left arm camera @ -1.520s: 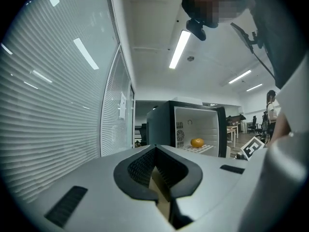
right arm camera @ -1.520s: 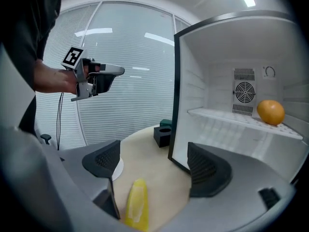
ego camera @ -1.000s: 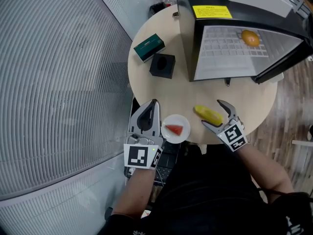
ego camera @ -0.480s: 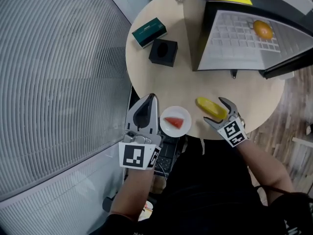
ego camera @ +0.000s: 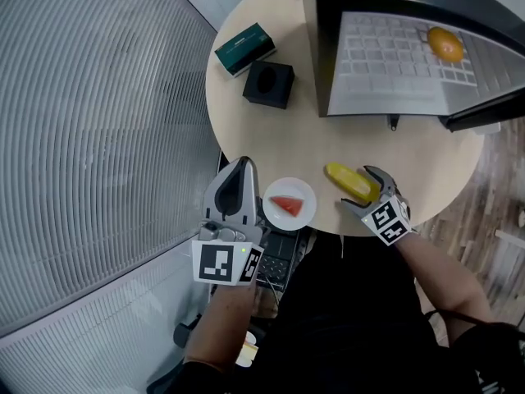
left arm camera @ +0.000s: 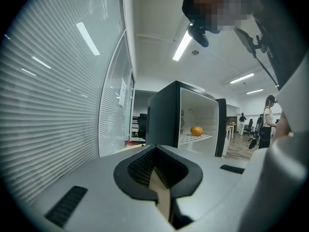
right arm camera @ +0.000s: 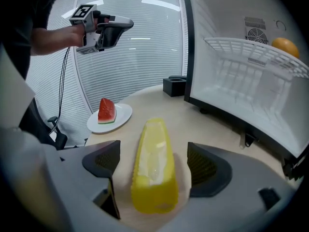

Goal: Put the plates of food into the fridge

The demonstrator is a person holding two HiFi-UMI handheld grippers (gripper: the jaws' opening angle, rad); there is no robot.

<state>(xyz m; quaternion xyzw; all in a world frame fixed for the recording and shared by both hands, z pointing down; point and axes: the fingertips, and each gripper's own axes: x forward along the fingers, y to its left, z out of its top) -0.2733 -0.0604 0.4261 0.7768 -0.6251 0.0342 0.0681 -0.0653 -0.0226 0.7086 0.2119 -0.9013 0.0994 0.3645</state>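
Observation:
A white plate (ego camera: 302,209) with a watermelon slice (ego camera: 286,204) sits at the near edge of the round table (ego camera: 246,130); the plate (right arm camera: 120,116) also shows in the right gripper view. My left gripper (ego camera: 239,166) is shut and empty, just left of the plate; its view (left arm camera: 157,166) looks toward the open fridge (left arm camera: 166,115). A long yellow food piece (ego camera: 350,183) lies bare on the table. My right gripper (ego camera: 361,189) is open with a jaw on each side of the piece (right arm camera: 153,163), not touching it. An orange (ego camera: 446,44) rests on the fridge shelf (ego camera: 394,56).
A black box (ego camera: 267,84) and a green box (ego camera: 240,48) stand at the table's far left. The fridge door (ego camera: 484,109) hangs open to the right over a wooden floor. A ribbed glass wall (ego camera: 90,138) runs along the left.
My right gripper has slid a little further along the yellow piece. The left gripper stays shut beside the plate. The head view has shifted slightly.

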